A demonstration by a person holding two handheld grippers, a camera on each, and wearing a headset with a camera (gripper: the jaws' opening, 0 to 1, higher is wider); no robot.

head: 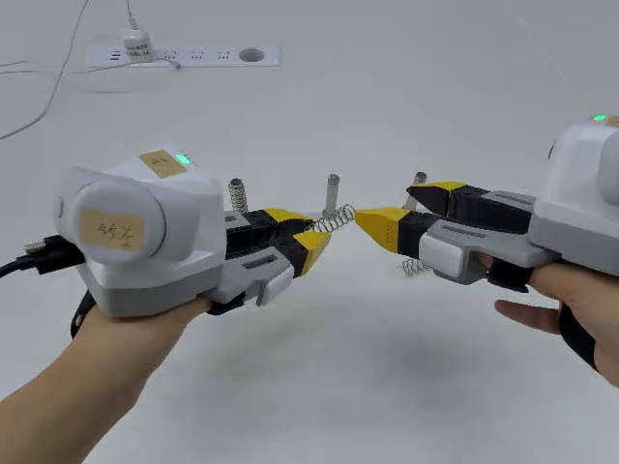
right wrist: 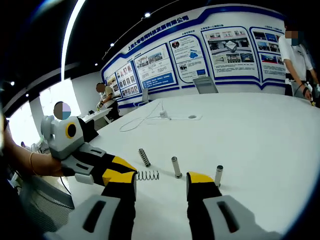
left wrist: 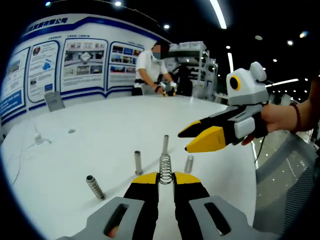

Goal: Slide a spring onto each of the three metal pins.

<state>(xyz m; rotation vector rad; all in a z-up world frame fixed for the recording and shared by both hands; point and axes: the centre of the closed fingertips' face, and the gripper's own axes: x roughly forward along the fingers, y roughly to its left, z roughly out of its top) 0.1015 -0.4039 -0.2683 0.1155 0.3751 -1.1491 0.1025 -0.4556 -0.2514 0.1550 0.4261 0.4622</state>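
In the head view, the left gripper [head: 317, 230] sits left of centre. Its yellow-tipped jaws are pinched on one end of the held spring [head: 334, 219], which sticks out toward the right. The right gripper [head: 383, 204] faces it from the right of the frame with its jaws parted and nothing between them. Its lower tip is just beside the spring's free end.

Three pins stand upright in a row on the white table [head: 338, 387], behind the grippers. The left pin [head: 237, 196] already wears a spring. The middle pin [head: 333, 190] is bare and stands just behind the held spring. The right pin [head: 420, 179] is partly hidden by the right gripper's upper jaw. A loose spring [head: 414, 266] lies on the table below the right gripper, and a power strip [head: 184, 55] lies at upper left.

In the left gripper view, this gripper's own jaws rise from bottom centre, closed on the held spring, which stands upright between their tips. The left pin with its coil is at lower left, and the two bare pins are just beyond the tips. The right gripper comes in from the right with its jaws apart.

In the right gripper view, this gripper's own jaws stand wide apart at the bottom. The left gripper enters from the left, holding the held spring level just beside the left-hand jaw tip. The three pins line up beyond, and the right pin is close to the right-hand tip.
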